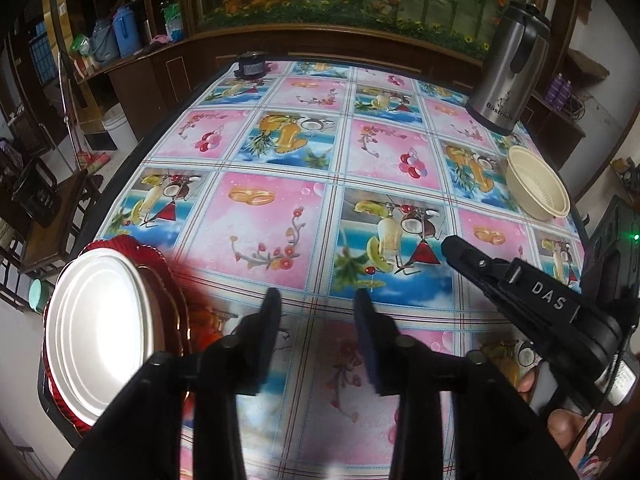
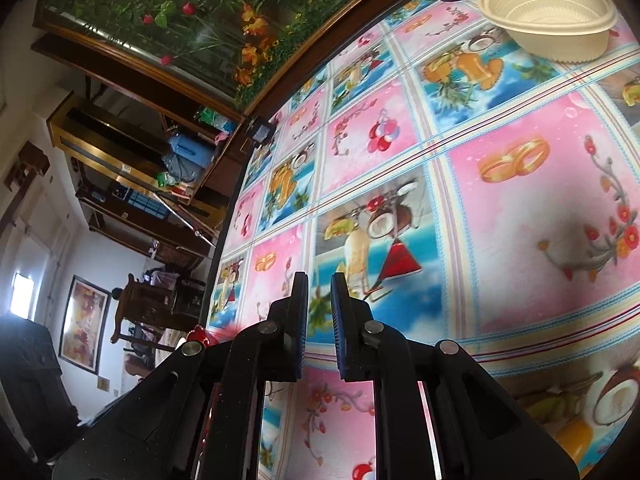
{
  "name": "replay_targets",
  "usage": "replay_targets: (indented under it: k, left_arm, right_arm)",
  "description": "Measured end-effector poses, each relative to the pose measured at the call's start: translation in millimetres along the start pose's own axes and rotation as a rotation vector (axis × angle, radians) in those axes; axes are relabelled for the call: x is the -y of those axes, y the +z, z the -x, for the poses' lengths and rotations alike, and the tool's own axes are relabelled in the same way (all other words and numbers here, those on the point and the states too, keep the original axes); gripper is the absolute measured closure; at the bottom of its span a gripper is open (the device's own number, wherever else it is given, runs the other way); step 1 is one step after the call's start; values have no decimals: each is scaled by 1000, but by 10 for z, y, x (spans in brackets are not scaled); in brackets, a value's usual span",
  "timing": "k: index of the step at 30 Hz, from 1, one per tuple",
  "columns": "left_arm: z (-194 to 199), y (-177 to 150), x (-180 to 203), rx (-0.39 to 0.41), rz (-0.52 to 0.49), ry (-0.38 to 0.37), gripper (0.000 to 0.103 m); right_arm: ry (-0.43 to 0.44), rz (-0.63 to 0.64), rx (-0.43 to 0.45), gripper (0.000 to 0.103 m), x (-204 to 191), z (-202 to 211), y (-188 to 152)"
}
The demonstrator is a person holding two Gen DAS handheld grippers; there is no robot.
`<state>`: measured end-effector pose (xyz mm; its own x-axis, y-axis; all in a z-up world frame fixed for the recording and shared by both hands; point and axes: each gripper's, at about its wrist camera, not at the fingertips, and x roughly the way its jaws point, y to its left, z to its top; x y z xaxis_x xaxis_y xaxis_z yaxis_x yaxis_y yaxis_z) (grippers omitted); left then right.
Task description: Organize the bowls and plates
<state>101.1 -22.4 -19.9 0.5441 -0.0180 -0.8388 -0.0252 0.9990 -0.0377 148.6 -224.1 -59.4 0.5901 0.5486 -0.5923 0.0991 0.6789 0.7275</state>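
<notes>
Judging from how things lie, we take the step in hand to be fetching the cream bowl (image 2: 548, 12) and bringing it over to the plate stack, so we want the right tool (image 2: 319, 280) to approach the bowl's near rim squarely, one finger inside and one outside, and pinch the wall without tipping it toward the steel flask (image 1: 510, 68) just behind. Right now the right tool's jaws sit close together with only a narrow gap and nothing between them, so they must widen before reaching the rim. Our left tool (image 1: 318, 300) hovers over the desk (image 1: 260, 216) with jaws well apart and empty, near the white plate (image 1: 100, 332) resting on red plates (image 1: 160, 264) at the desk's left corner. Only the left view shows that stack and the right tool's body; the right view shows the bowl's ribbed inside and its gap from the flask far more clearly.
</notes>
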Motion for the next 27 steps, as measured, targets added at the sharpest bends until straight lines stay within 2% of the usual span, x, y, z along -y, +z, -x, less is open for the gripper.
replay_targets:
  k: [6,15,23,27]
  left_arm:
    - [-151,-71,221,-33,-51,-5,59]
    - [-396,-217,637,-104,-144,-60,59]
    - [-416,-167,958,-104,-207,-84,59]
    - [-442,-154,1086,-109,-228,-87,54]
  right_arm:
    - [-10,-12,15,91,123,148,91]
    - [-74,-35,34,91,416,334,236]
    - [-135,-42,77,92,677,572,377]
    - [-160,-45,96,92,802,712,451]
